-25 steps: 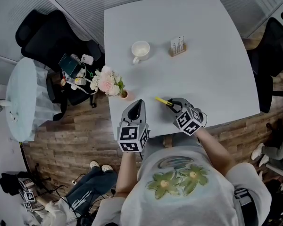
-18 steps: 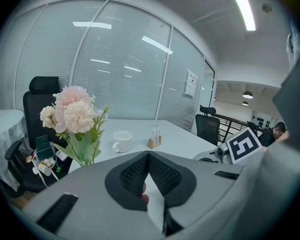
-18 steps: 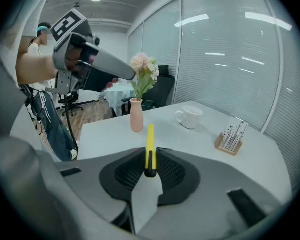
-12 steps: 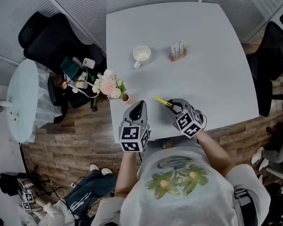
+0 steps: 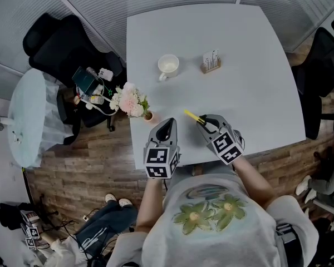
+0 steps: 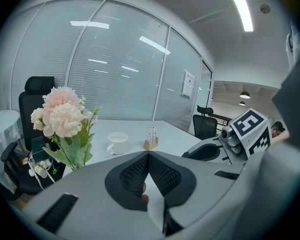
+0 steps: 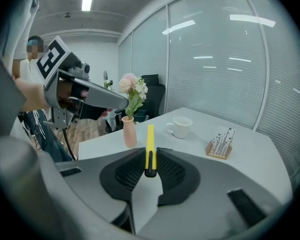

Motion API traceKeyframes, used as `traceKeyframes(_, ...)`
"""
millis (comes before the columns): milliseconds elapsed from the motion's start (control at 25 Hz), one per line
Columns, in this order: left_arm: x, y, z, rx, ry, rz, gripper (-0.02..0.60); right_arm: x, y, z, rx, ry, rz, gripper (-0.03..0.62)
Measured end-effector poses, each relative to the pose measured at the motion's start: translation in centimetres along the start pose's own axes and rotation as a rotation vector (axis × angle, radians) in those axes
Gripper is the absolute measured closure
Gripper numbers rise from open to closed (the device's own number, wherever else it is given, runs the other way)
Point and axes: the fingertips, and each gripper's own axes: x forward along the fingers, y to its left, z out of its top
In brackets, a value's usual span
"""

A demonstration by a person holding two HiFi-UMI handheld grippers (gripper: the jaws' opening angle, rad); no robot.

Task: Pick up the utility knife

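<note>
**A:** Where is the utility knife at this moment?

**B:** The slim yellow utility knife (image 7: 150,139) with a black rear end is in the right tool (image 5: 205,122). The two dark ribbed pads are closed on the black end from both sides. Only the thin handle is between them, and the long yellow body sticks out straight beyond the tips.

**A:** Over which part of the desk?

**B:** Over the near part of the pale grey desk (image 5: 250,49), which has a smooth top and rounded corners. The knife points to the far left, and the small pink vase (image 7: 129,132) is near to the left of it. Whether the tip touches the surface, I cannot tell.

**A:** And the left tool?

**B:** The left tool (image 5: 167,124) is also at the near edge, just left of the right one. Its pads are pressed together at the tips and they hold nothing.

**A:** What else stands on the desk?

**B:** The vase is narrow and matte, at the near left edge. It holds round pale pink flowers (image 5: 129,99) with green leaves. Farther away is a white glazed ceramic mug (image 5: 168,65) with a handle. To the right of it is a small wooden block (image 5: 211,61) with thin upright pieces; what these are I cannot tell. The mug and the block are well apart from the knife.

**A:** And beside the desk?

**B:** A black office chair (image 5: 55,43) at the far left, on a floor of brown wooden planks (image 5: 89,166).
</note>
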Motion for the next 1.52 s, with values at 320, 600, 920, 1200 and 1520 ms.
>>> traceKeyframes(320,0.4,-0.4,0.4,0.002,-0.003,-0.01,0.581,-0.9,-0.4,2.3,0.016,-0.047,-0.014,0.525)
traceKeyframes(600,0.6,-1.2,0.9,0.011,-0.01,-0.027,0.581,-1.6,-0.7,3.5,0.003,-0.057,-0.051,0.525)
traceKeyframes(920,0.9,-1.3,0.9,0.017,-0.011,-0.024,0.581,-2.7,-1.3,4.9,-0.02,-0.099,-0.086,0.525)
traceKeyframes(1200,1.1,-1.4,1.1,0.023,-0.015,-0.025,0.581,-4.0,-1.6,6.5,-0.034,-0.159,-0.113,0.526)
traceKeyframes(1520,1.3,-1.2,1.8,0.026,-0.023,-0.025,0.581,-5.2,-1.9,8.3,-0.036,-0.212,-0.12,0.528)
